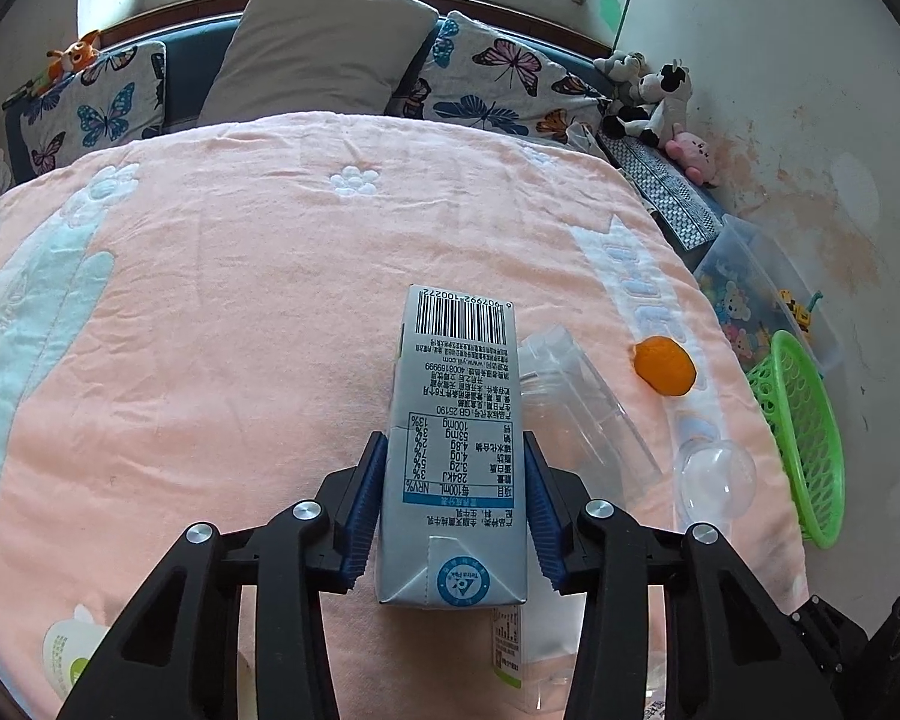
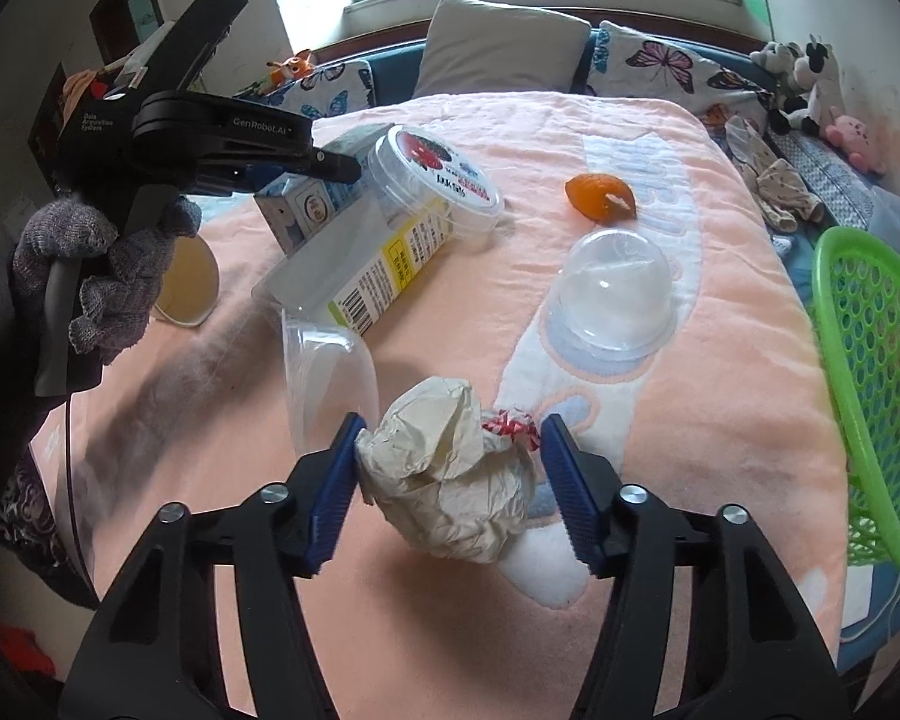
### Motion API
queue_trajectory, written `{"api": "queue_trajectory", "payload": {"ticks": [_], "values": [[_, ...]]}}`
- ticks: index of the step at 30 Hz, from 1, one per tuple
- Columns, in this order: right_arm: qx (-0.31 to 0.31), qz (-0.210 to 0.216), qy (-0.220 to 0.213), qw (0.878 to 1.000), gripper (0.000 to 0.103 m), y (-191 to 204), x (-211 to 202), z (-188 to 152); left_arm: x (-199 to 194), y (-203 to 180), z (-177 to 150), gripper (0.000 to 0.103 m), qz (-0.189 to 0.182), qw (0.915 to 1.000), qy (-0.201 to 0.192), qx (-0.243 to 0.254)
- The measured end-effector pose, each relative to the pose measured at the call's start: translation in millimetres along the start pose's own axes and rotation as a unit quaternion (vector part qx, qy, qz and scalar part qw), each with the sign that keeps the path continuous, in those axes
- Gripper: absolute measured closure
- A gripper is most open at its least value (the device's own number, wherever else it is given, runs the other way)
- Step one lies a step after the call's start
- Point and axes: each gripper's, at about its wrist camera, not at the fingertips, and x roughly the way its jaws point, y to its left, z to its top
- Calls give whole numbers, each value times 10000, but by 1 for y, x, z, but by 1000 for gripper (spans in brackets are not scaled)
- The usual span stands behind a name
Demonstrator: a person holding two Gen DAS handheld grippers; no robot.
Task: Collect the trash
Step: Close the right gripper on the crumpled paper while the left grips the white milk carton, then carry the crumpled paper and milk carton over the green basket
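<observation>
A silver-blue milk carton lies lengthwise on the pink blanket. My left gripper is shut on it, with a blue pad pressed against each long side. The right wrist view shows this gripper from the side over the carton, held by a gloved hand. My right gripper is shut on a crumpled ball of beige paper with a red-and-white scrap at its right end. A green mesh basket stands off the bed's right edge.
More trash lies on the blanket: an orange peel, a clear dome lid, a strawberry-lidded tub, a clear box with a yellow label and a clear cup. Pillows and plush toys line the headboard.
</observation>
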Motion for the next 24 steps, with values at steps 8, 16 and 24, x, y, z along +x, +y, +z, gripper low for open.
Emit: {"api": "queue_trajectory", "payload": {"ticks": [8,16,24], "values": [[43,7,-184,9998,48,0,-15,-1,-38,-8,1,61,-56,9992,-384,85],[304,-149,-489,9982,48,-17,-44,2,-77,-33,1,61,-279,9965,-693,361],[637,-540,-823,9931,48,-55,-79,2,-86,-84,-2,61,-609,9924,-742,775]]}}
